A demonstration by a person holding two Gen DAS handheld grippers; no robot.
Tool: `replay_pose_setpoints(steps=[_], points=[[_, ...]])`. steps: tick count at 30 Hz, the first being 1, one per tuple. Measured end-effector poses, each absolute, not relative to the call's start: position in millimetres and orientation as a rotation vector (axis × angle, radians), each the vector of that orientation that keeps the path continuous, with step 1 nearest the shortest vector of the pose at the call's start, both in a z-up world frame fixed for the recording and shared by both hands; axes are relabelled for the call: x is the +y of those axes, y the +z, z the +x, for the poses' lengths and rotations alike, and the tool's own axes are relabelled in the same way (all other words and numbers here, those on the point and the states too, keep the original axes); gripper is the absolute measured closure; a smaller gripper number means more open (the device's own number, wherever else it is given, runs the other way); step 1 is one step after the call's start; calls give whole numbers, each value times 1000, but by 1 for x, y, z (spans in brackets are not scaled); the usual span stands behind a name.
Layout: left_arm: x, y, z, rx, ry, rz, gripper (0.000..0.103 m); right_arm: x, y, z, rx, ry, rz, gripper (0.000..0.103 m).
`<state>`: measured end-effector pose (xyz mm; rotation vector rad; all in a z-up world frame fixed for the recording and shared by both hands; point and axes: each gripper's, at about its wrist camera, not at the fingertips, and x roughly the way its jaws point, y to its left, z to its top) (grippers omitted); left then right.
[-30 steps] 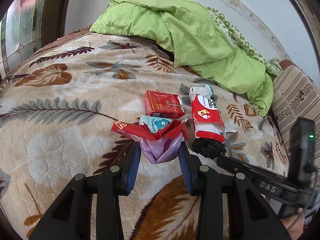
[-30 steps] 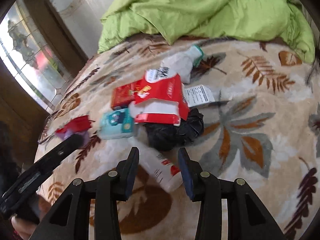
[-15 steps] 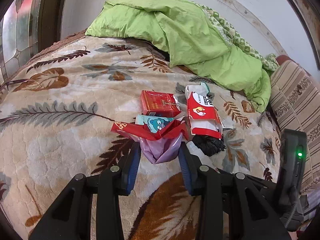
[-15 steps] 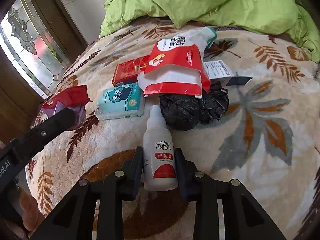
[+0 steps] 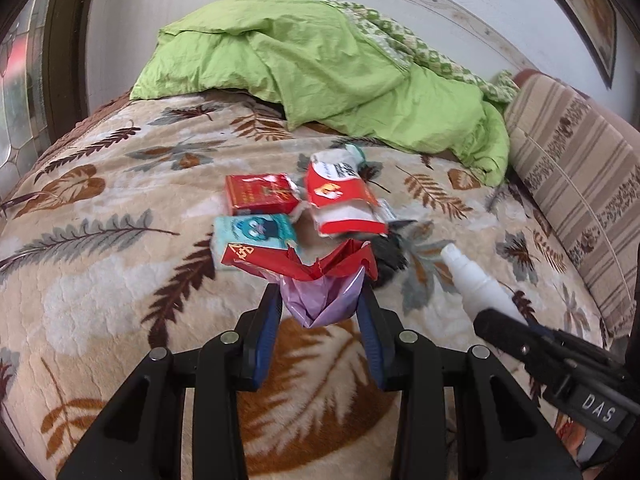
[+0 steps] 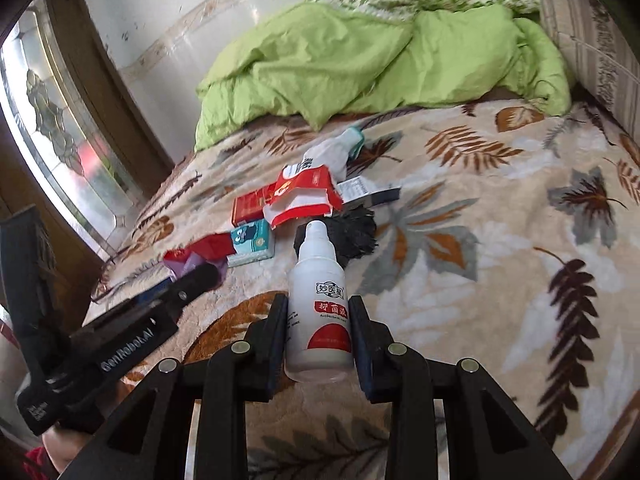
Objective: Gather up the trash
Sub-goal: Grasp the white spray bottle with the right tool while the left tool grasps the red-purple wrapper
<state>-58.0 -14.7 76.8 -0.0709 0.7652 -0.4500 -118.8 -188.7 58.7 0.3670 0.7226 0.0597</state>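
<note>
My left gripper (image 5: pixel 320 296) is shut on a crumpled red and purple plastic bag (image 5: pixel 308 264), held just above the leaf-patterned blanket (image 5: pixel 100 260). The right gripper (image 6: pixel 318 304) is shut on a white spray bottle (image 6: pixel 316 268) with a red label, nozzle pointing away; the bottle (image 5: pixel 476 280) also shows in the left wrist view at right. Behind them on the blanket lie a red box (image 5: pixel 260 194), a teal tissue pack (image 5: pixel 256 232), a red and white pouch (image 5: pixel 344 204) and a crumpled black bag (image 6: pixel 356 232).
A rumpled green quilt (image 5: pixel 320 72) is heaped at the head of the bed against the white wall. A striped cushion (image 5: pixel 572 184) runs along the right side. A dark-framed patterned glass window (image 6: pixel 60 140) stands at the left.
The right gripper closed on the white bottle and lifted it off the blanket, pulling back. The left gripper drew back with the bag still in it.
</note>
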Motion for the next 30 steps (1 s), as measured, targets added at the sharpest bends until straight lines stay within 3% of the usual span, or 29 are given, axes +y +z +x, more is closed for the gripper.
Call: replay_pose_setpoints(steps=[8, 30], points=[[-27, 76, -99, 752, -496, 8, 66, -194, 60, -149, 695, 52, 401, 71], [-29, 73, -100, 746, -498, 11, 66, -198, 56, -152, 702, 47, 433, 71]])
